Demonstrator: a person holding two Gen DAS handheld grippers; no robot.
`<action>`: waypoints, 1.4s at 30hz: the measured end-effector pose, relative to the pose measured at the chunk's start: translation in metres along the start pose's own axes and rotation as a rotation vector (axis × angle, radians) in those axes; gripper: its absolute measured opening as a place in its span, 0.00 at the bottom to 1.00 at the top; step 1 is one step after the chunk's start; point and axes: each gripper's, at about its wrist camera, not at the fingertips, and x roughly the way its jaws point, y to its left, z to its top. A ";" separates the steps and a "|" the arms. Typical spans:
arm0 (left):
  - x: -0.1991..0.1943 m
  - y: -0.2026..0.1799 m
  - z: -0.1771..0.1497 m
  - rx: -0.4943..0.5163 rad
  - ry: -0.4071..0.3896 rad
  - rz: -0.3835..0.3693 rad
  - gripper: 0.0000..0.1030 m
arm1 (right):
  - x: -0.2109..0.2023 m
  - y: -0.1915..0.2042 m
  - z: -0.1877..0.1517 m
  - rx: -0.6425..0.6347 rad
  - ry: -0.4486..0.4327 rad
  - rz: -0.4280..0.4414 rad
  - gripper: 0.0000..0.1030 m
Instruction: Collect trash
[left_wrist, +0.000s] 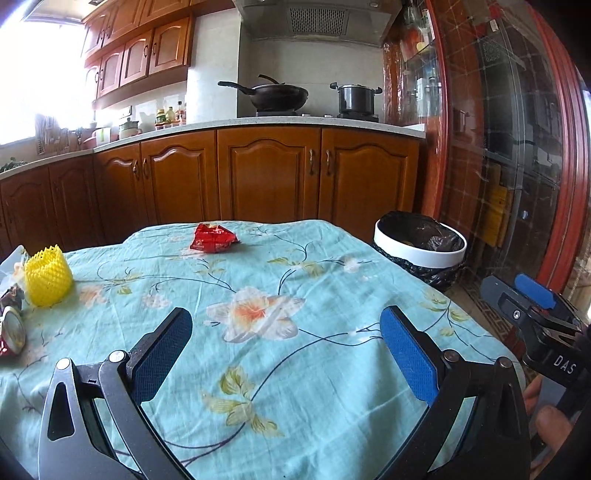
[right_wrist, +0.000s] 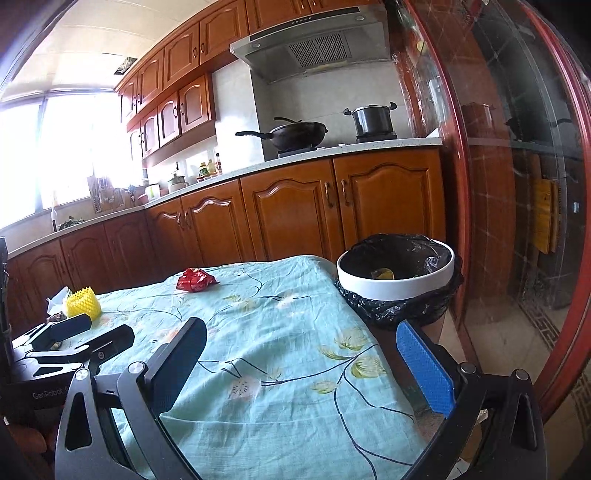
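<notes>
A: Far left edge of the floral tablecloth (left_wrist: 295, 387): crumpled foil wrapper (left_wrist: 11, 332), white tissue behind it, then a yellow foam fruit net (left_wrist: 48, 277) standing upright.

B: The left gripper (left_wrist: 286, 332)?

A: Low over the cloth, near side. Jaws spread wide, nothing between the blue pads, only bare fabric.

B: Moving right?

A: Red snack wrapper (left_wrist: 212, 239) at the far edge of the table, crumpled, well apart from both grippers.

B: And the right one?

A: The right gripper (right_wrist: 301, 341) hangs over the table's right corner, jaws equally wide, empty. One finger over the cloth, the other past the edge.

B: Bin?

A: White-rimmed trash bin (right_wrist: 395, 284) with black liner, on the floor just beside the table's far right corner. Something yellow lies inside.
</notes>
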 end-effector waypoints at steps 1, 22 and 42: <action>0.000 0.000 0.000 -0.001 -0.001 0.001 1.00 | 0.000 0.000 0.000 0.000 -0.001 0.001 1.00; -0.003 0.005 0.000 0.000 -0.001 0.014 1.00 | 0.006 0.005 -0.003 -0.004 0.023 0.021 1.00; -0.004 0.004 -0.001 0.001 0.002 0.006 1.00 | 0.005 0.009 -0.004 -0.001 0.020 0.032 1.00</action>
